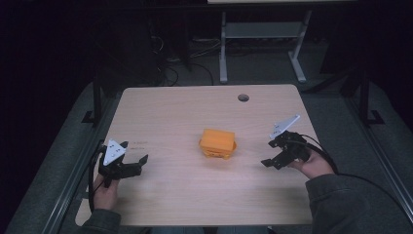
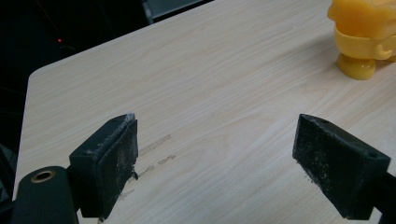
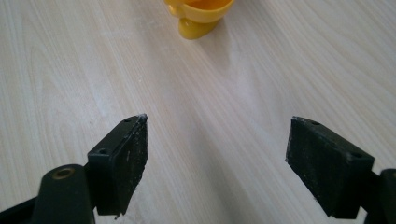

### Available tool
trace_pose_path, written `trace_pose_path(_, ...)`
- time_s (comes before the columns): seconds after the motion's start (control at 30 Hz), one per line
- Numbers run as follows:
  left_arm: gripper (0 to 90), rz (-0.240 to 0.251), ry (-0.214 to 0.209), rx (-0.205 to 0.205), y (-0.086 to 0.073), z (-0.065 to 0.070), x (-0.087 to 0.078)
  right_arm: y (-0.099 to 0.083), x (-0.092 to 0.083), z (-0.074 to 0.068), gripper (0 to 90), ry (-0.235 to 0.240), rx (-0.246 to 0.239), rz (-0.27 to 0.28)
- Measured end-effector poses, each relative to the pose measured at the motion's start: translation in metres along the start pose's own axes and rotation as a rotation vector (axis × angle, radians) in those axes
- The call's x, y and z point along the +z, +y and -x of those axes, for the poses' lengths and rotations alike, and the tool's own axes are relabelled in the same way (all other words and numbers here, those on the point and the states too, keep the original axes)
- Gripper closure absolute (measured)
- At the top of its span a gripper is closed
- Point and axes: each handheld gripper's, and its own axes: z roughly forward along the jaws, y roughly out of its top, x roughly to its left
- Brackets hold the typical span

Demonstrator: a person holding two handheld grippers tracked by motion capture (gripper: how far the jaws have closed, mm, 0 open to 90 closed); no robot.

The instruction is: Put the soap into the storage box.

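An orange-yellow plastic object [image 1: 217, 143] with a boxy top and small rounded feet sits near the middle of the wooden table [image 1: 185, 112]. My left gripper [image 1: 134, 157] is held by a hand at the table's left front, open, well apart from the object. My right gripper [image 1: 269, 153] is held at the right, also open, pointing toward the object. In the left gripper view the object [image 2: 362, 35] lies far at the upper right beyond the open left gripper [image 2: 219, 158]. In the right gripper view one foot of the object [image 3: 198, 16] shows at the top, beyond the open right gripper [image 3: 217, 154].
A round cable hole [image 1: 243, 97] lies near the table's far edge. Faint smudge marks [image 2: 156, 151] are on the wood by the left gripper. Beyond the table stand a white desk frame [image 1: 263, 39] and floor cables in the dark room.
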Motion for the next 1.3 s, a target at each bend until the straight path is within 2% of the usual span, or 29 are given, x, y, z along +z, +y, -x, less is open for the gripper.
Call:
trace_pose_path(0.3,13.4,0.003,-0.003,-0.003,0.0,0.0,0.0,-0.018,-0.004,-0.006,20.4,-0.014,0.034,0.018)
trace_pose_path(0.53,13.4,0.0,-0.007,0.009,0.0,0.001,0.001,-0.037,-0.005,-0.009,20.4,-0.013,0.069,0.033)
trace_pose_path(0.67,13.4,0.005,-0.005,-0.002,0.0,0.002,0.002,-0.049,-0.005,-0.01,20.5,-0.015,0.083,0.035)
trace_pose_path(0.87,13.4,-0.003,-0.011,0.003,0.0,0.003,0.002,-0.065,-0.006,-0.014,20.4,-0.023,0.109,0.04)
trace_pose_path(1.17,13.4,-0.006,-0.011,0.003,0.0,0.003,0.002,-0.086,-0.002,-0.021,20.2,-0.029,0.126,0.053)
trace_pose_path(1.2,13.4,-0.005,-0.013,0.002,0.0,0.003,0.002,-0.089,-0.002,-0.023,20.2,-0.029,0.142,0.049)
trace_pose_path(1.3,13.4,-0.006,-0.012,0.007,0.0,0.004,0.002,-0.095,0.0,-0.025,20.2,-0.03,0.147,0.054)
